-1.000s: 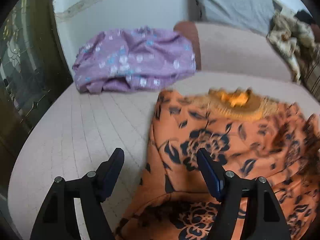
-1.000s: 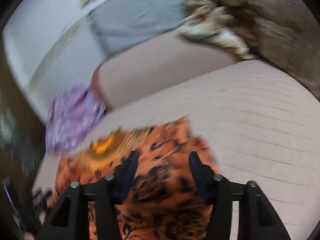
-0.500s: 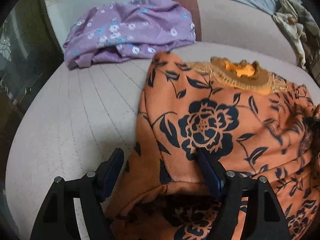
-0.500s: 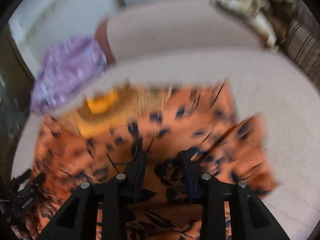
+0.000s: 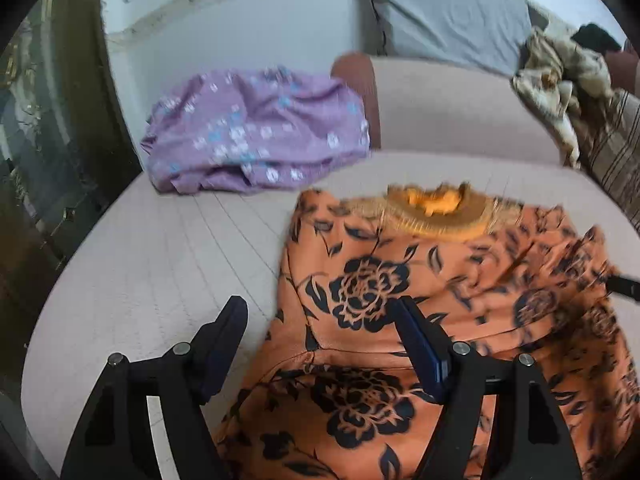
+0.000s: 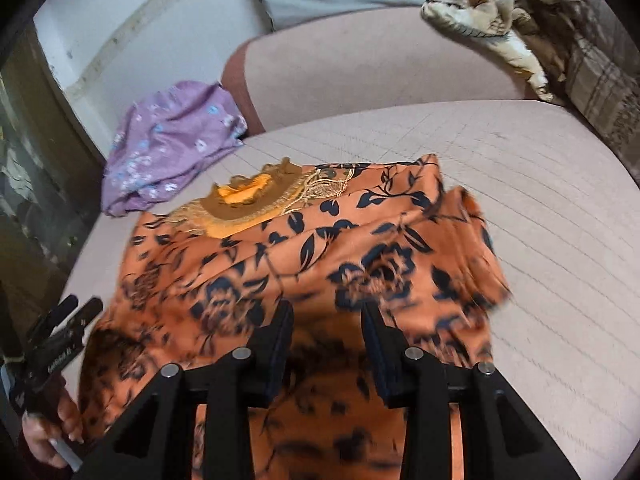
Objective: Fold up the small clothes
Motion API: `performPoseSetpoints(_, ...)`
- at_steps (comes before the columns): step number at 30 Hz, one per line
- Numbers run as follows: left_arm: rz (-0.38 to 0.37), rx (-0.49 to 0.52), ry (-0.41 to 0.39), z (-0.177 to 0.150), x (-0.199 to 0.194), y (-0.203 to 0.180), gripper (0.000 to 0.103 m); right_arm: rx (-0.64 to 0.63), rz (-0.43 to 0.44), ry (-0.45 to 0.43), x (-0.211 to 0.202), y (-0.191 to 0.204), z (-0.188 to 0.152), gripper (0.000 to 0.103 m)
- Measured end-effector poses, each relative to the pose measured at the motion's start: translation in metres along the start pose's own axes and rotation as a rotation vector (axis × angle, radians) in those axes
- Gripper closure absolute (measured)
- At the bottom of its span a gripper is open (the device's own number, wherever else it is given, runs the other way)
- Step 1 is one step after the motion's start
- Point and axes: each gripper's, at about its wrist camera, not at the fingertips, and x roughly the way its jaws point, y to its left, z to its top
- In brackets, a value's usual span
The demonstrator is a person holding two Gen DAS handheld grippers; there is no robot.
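An orange garment with black flowers (image 5: 372, 292) lies spread on the pink sofa seat (image 5: 160, 272), gold neckline (image 5: 436, 210) at the far side. My left gripper (image 5: 320, 316) hovers open over the garment's left edge, one finger above the seat and one above the cloth, pinching nothing. In the right wrist view, the same garment (image 6: 304, 248) has its right side folded in as a flap (image 6: 468, 240). My right gripper (image 6: 326, 316) stands over its near middle, jaws partly apart, cloth showing in the gap. A hand (image 6: 48, 432) holds the left gripper (image 6: 80, 306) at lower left.
A crumpled purple floral garment (image 5: 256, 136) lies at the back left of the seat against the backrest (image 5: 460, 108). A grey cushion (image 5: 448, 12) and a beige patterned blanket (image 5: 560, 76) sit at the back right. A dark glass cabinet (image 5: 48, 140) stands on the left.
The left gripper dipped close to the garment's left edge, then drew back up, still open. The right gripper swung from the garment's right edge to over its middle, and its jaws narrowed slightly.
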Motion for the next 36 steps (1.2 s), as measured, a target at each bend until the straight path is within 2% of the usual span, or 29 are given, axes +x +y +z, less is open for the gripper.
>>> performPoseSetpoints(4, 0.003, -0.051, -0.035, -0.006, -0.036, 0.000, 0.026, -0.014, 0.022, -0.027, -0.033, 0.003, -0.016, 0.064)
performPoseSetpoints(6, 0.002, -0.065, -0.027, -0.011, -0.048, -0.001, 0.026, -0.016, 0.035, -0.041, -0.051, 0.002, -0.026, 0.053)
performPoseSetpoints(7, 0.000, -0.069, -0.023, -0.015, -0.056, -0.002, 0.026, -0.012, 0.045, -0.052, -0.061, 0.002, -0.031, 0.045)
performPoseSetpoints(13, 0.015, -0.049, 0.003, -0.039, -0.093, -0.009, 0.026, -0.029, 0.085, -0.091, -0.098, 0.011, -0.061, 0.044)
performPoseSetpoints(20, 0.017, -0.015, 0.008, -0.054, -0.114, -0.015, 0.026, -0.004, 0.119, -0.078, -0.111, 0.009, -0.091, 0.044)
performPoseSetpoints(26, 0.022, 0.000, 0.008, -0.058, -0.120, -0.018, 0.026, 0.026, 0.130, -0.070, -0.117, -0.001, -0.103, 0.044)
performPoseSetpoints(31, 0.014, -0.003, 0.079, -0.079, -0.112, -0.004, 0.026, 0.060, 0.131, -0.043, -0.124, -0.019, -0.108, 0.044)
performPoseSetpoints(36, 0.057, -0.079, 0.226, -0.119, -0.094, 0.041, 0.026, 0.166, 0.104, 0.012, -0.121, -0.058, -0.116, 0.043)
